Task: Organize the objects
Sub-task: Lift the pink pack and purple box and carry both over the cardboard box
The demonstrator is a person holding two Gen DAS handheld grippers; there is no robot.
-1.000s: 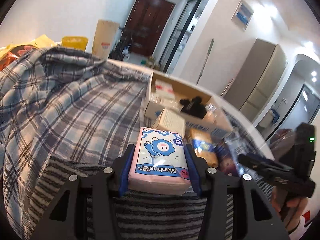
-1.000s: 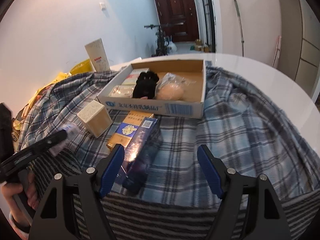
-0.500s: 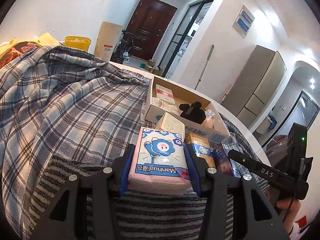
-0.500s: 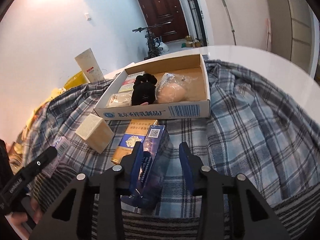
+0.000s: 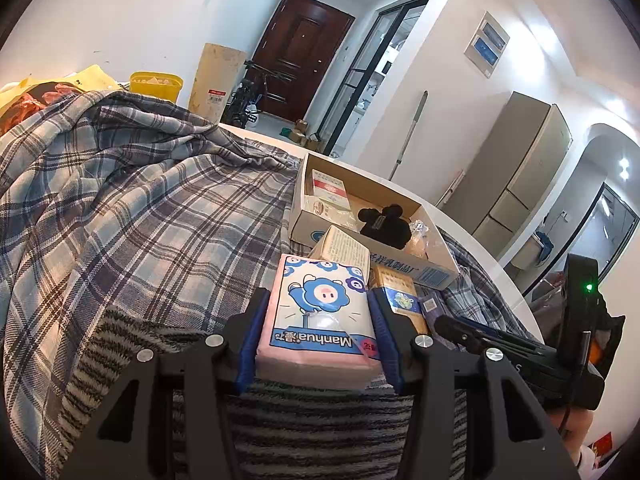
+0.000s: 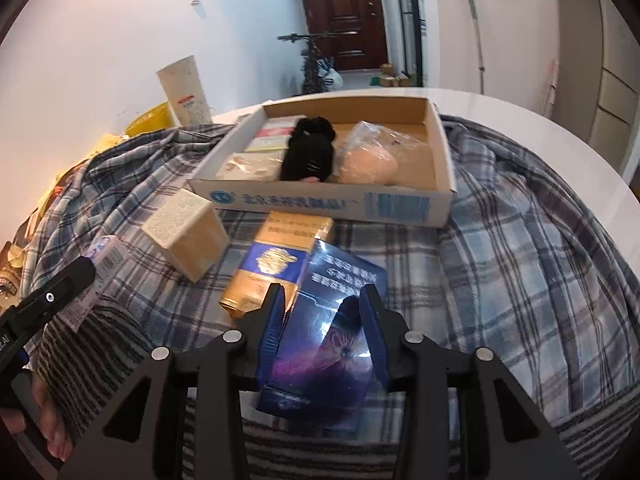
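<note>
On the near left of the plaid cloth [image 5: 132, 208], the left gripper [image 5: 318, 332] is clamping a pink tissue pack [image 5: 316, 316], its blue pads pressing both long sides and the jaws narrowed to the pack's width. The pack is sitting level with its printed face up, likely gripped across the short way so the soft packet does not sag.

Just beyond it, a beige carton [image 6: 186, 234] is lying on the cloth beside a gold and blue box [image 6: 278, 260]. Both are resting loose outside the tray, so they are probably waiting their turn.

Farther back, the cardboard tray [image 6: 440, 148] is holding small flat packets along its left side, a black fuzzy item [image 6: 308, 152] in the middle and a clear bag with something tan [image 6: 368, 156] to the right. The far right corner of its floor is showing bare, which looks like the room left for more items.

On the near right, the right gripper [image 6: 324, 320] is closing on a dark blue glossy box [image 6: 332, 320]. Its pads are pressing the box's two sides and the jaws are narrowed about halfway. The box's far end is tipping up off the cloth and overlapping the gold and blue box. The grip is sitting near the box's middle, a sensible hold for carrying it toward the tray without it swinging.
</note>
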